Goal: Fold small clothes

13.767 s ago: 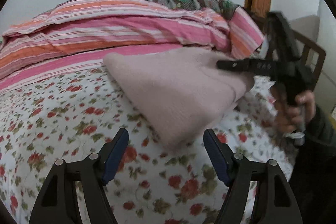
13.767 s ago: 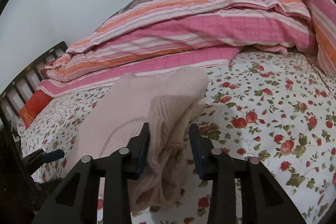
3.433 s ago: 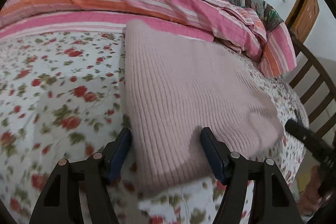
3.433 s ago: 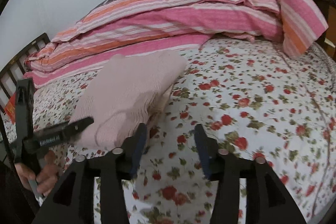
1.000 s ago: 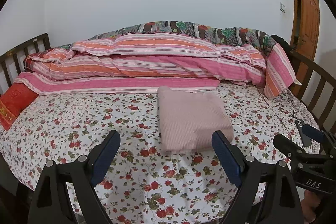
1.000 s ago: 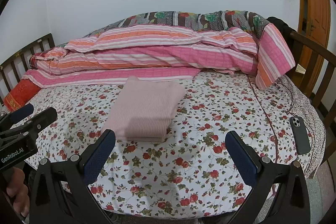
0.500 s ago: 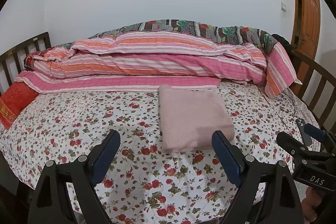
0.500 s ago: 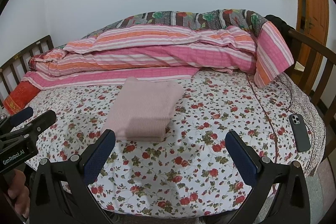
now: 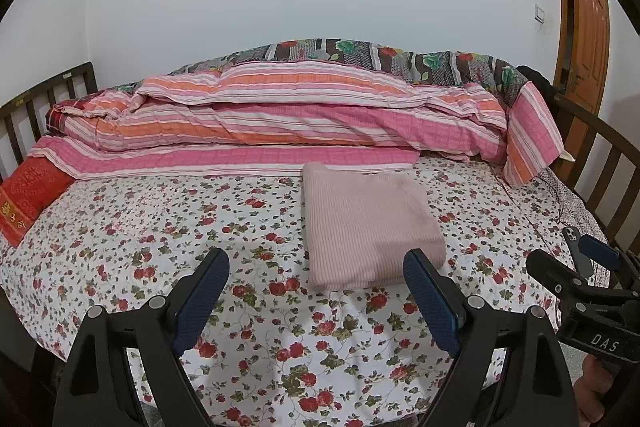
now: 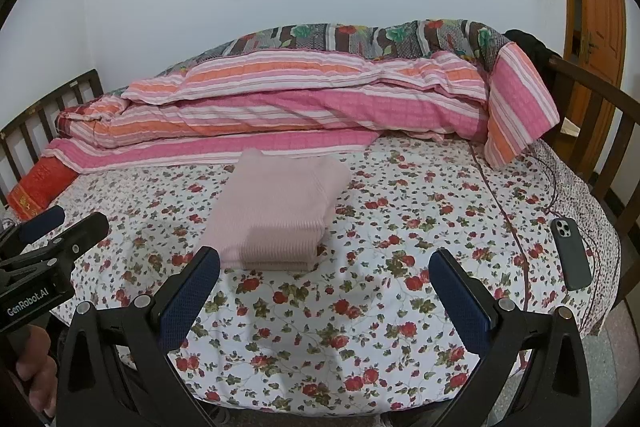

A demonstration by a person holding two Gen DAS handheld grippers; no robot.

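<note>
Sweater [image 9: 368, 223] lay folded square on the floral sheet [image 9: 160, 227]. I held my left gripper [image 9: 316, 291] and right gripper [image 10: 326, 287] wide, empty, near the bed's edge; I judged only edge-checking remained.

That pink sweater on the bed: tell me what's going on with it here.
The pink sweater lies folded into a neat rectangle on the flowered bedsheet, in front of the striped quilt. A person holds a gripper in each hand, and both are back from the bed. The left gripper and the right gripper are open, with nothing between their fingers. A phone lies near the bed's right edge. The fold looks done.
</note>
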